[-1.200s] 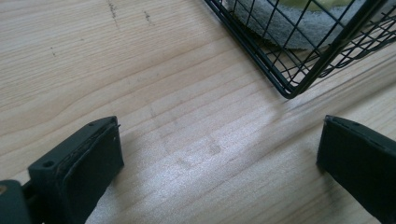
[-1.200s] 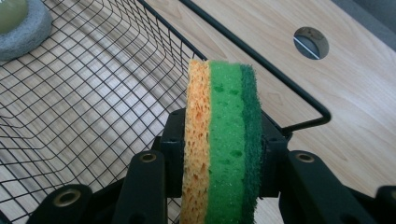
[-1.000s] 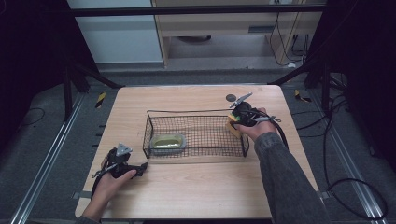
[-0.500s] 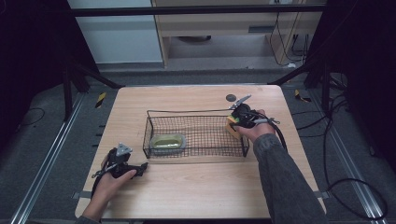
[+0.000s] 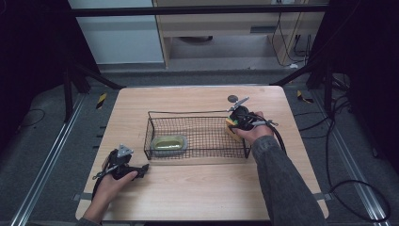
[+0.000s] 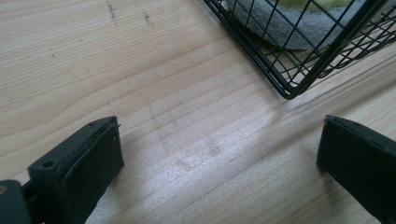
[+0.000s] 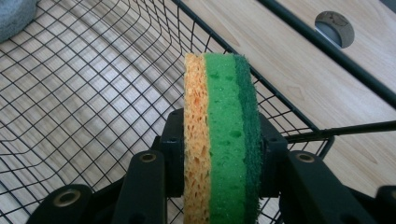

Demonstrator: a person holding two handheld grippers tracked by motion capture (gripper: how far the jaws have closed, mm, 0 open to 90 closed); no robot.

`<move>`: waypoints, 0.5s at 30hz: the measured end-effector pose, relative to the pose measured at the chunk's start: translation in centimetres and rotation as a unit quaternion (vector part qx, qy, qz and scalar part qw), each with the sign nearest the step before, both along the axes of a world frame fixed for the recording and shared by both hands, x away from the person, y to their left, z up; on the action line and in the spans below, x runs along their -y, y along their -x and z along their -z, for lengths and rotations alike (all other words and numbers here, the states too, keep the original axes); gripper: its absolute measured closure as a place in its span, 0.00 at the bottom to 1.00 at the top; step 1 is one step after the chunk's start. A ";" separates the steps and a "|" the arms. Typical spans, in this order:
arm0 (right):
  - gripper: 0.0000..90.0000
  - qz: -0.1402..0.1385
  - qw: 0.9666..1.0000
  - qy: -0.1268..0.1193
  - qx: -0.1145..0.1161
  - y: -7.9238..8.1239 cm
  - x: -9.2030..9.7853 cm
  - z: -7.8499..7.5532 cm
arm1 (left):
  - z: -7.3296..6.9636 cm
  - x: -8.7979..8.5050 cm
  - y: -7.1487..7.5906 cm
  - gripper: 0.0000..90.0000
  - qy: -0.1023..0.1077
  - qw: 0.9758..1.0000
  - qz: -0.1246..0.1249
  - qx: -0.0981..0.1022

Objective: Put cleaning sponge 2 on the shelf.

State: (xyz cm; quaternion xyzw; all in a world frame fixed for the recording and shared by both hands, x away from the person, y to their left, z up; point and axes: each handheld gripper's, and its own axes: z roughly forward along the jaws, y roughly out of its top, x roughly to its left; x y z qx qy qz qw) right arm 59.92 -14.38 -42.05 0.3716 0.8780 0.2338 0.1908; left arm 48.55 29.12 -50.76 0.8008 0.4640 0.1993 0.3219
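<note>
- My right gripper (image 7: 219,154) pinches a layered sponge (image 7: 222,135) edge-on, its jaws pressed against the two broad faces: the orange cellulose layer on one side, the dark green scouring layer on the other, a bright green layer between.
- In the right gripper view the sponge stands straight up from the jaws toward 12 o'clock, above the floor of the black wire basket (image 7: 93,93), just inside its rim.
- In the high view my right gripper (image 5: 234,123) sits at the basket's (image 5: 197,136) 3 o'clock end.
- A grey-and-yellow oval pad (image 5: 170,142) lies at the basket's 9 o'clock end, well apart from the sponge.
- My left gripper (image 5: 136,170) rests on the wooden table (image 5: 188,188) at the basket's 7 o'clock corner, jaws spread wide on nothing.
</note>
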 end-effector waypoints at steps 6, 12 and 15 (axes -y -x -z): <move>0.70 -0.002 1.000 0.001 -0.002 0.0 -0.1 0.1 | 0.0 0.0 0.0 0.00 0.000 1.000 0.000 0.000; 0.62 -0.004 1.000 0.000 -0.007 0.4 -0.1 -0.2 | 0.0 0.0 0.0 0.00 0.000 1.000 0.000 0.000; 0.59 -0.002 1.000 -0.004 -0.006 0.7 -0.1 -0.5 | 0.0 0.0 0.0 0.00 0.000 1.000 0.000 0.000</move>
